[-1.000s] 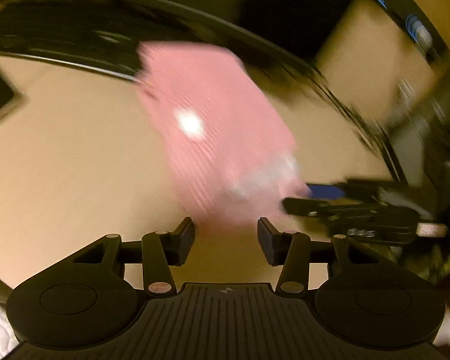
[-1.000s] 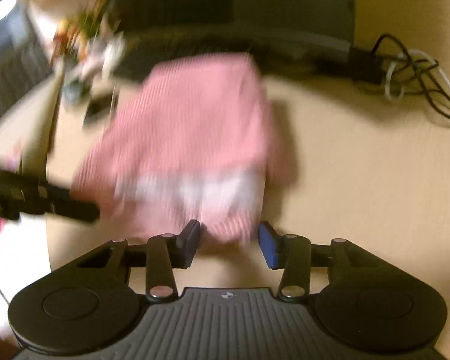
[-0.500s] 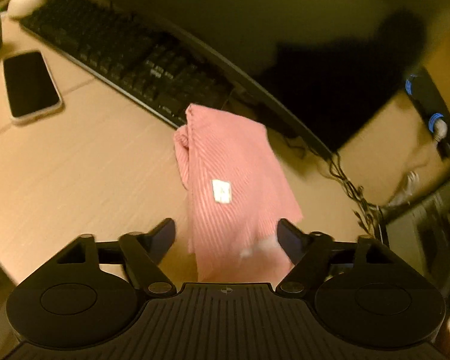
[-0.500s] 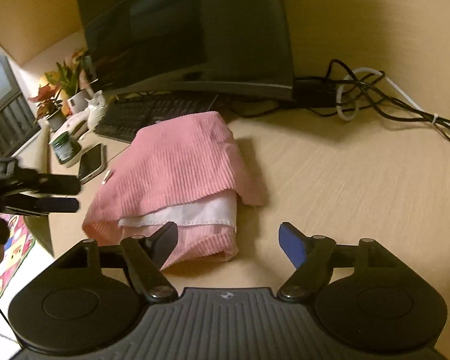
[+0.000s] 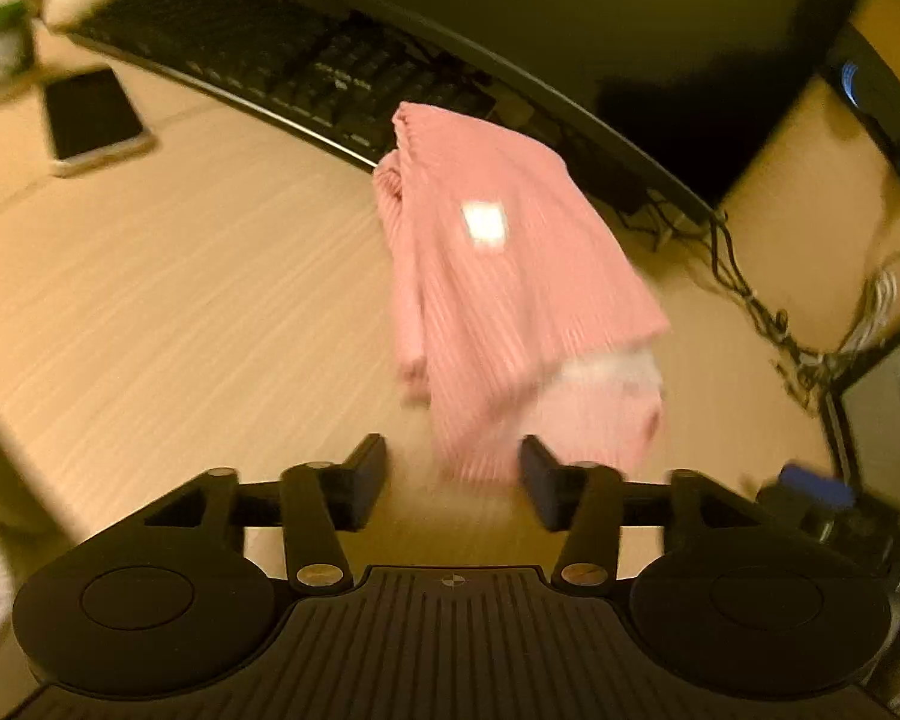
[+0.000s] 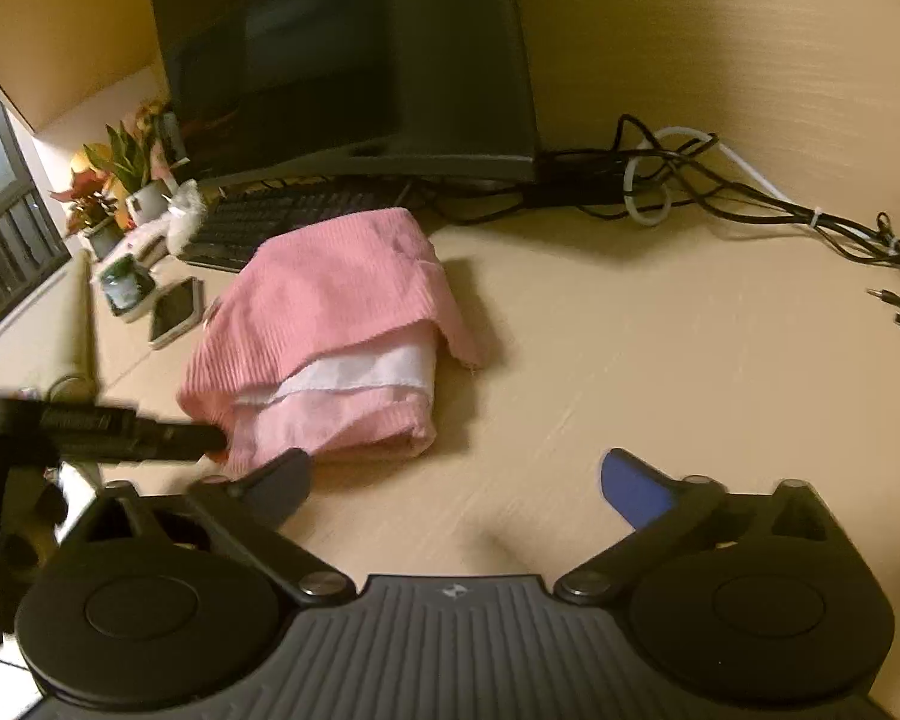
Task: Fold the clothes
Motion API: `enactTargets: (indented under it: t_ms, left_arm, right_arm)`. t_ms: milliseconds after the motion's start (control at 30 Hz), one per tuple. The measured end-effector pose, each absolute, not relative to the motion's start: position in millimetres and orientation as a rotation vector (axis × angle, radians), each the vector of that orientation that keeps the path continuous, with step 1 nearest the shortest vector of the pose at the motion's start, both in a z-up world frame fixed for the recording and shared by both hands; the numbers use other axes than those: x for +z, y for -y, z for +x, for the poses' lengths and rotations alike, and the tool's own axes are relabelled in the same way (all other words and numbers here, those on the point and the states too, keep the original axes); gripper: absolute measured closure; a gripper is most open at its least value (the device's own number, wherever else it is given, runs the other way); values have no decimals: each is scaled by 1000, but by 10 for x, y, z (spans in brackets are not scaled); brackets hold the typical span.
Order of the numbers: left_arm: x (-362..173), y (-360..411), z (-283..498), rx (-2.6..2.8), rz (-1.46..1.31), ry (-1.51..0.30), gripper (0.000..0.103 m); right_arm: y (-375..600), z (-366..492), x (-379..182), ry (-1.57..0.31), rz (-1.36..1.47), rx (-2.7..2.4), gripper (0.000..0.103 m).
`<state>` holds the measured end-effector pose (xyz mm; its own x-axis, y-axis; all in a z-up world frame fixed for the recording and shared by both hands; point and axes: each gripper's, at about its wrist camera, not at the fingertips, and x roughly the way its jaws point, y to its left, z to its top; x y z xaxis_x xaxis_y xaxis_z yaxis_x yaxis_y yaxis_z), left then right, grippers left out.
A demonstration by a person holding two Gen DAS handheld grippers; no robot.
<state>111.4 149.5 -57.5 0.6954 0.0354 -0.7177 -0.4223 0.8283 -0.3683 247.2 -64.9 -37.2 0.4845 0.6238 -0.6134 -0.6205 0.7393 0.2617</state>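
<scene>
Both fingers are released, nothing held: my left gripper (image 5: 453,471) is parted with the near hem of the pink garment (image 5: 510,300) just past its tips, my right gripper (image 6: 456,480) is spread wide over bare wooden surface (image 6: 660,360). Garment lies folded on the surface in front of the keyboard (image 5: 282,66), white lining showing at its near edge. Phone (image 5: 93,117) sits well to its left, green jar (image 6: 123,288) beside that, contents unreadable. Versus half a second ago: left fingers have narrowed, right ones are wider, garment sits in the same place.
</scene>
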Motion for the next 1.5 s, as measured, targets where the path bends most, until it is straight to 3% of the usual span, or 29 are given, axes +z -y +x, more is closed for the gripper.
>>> enactTargets:
  t_ms: [33,67,133,267,700,1500]
  left_arm:
    - [-521,-1378,998,297,-523,-755,25]
    - [-464,-1261,879,327,-500,-741,6]
    - [-336,-1030,619,433,-456,-664,0]
    - [-201,-576,385,566,-328,-531,0]
    - [10,-224,485,529,-199,-544,0]
    - [-79,-176,447,518,-247,-588,0]
  right_arm:
    - [687,2409,-335,-741,1,770,0]
    - [711,2347,-294,-732,-5,776,0]
    - [742,2198,-194,-711,-15,779,0]
    - [871,1892,-103,-599,49,757,0]
    - [943,1635,-22,-457,-61,739,0]
    - [892,1620,-138,-509,-110,756,0]
